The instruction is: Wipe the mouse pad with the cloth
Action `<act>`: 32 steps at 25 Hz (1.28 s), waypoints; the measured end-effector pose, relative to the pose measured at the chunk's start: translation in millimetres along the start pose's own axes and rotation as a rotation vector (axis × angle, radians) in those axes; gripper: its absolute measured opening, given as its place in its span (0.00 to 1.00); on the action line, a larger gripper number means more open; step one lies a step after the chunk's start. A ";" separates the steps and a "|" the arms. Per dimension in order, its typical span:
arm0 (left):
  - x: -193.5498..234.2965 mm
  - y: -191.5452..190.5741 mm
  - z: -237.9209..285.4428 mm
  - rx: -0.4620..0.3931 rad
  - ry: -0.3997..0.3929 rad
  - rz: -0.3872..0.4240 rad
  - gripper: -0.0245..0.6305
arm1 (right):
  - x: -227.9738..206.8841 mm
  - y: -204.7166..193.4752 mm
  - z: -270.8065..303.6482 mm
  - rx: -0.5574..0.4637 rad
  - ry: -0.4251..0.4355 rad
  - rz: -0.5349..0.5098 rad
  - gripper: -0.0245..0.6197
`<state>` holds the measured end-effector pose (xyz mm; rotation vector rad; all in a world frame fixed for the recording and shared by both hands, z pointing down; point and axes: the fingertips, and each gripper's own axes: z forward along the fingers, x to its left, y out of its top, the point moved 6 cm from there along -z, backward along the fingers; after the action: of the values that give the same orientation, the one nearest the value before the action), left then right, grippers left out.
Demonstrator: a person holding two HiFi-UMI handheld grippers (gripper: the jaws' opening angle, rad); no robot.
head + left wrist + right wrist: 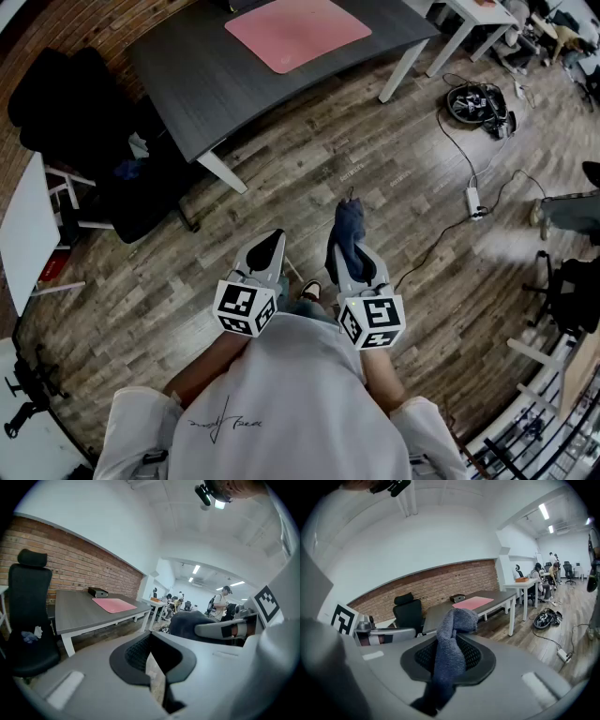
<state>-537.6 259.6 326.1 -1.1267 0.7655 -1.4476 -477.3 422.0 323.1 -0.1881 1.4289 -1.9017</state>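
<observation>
A pink mouse pad lies on the dark grey table, far ahead of both grippers. I stand on the wooden floor well short of that table. My right gripper is shut on a blue-grey cloth. In the right gripper view the cloth sticks up between the jaws, with the mouse pad far behind it. My left gripper is beside it, shut with nothing in it. In the left gripper view the mouse pad shows on the table.
A black office chair stands left of the table, next to a white side table. A power strip with cables and a cable bundle lie on the floor at right. A small black box sits behind the pad.
</observation>
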 end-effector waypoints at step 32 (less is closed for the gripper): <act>-6.6 93.7 139.3 -0.113 -0.082 -0.099 0.06 | -82.5 97.4 68.6 0.032 0.189 0.011 0.17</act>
<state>-374.5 264.9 286.4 -1.3192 0.7501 -1.4451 -337.2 410.5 287.8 0.0153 1.5175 -1.9740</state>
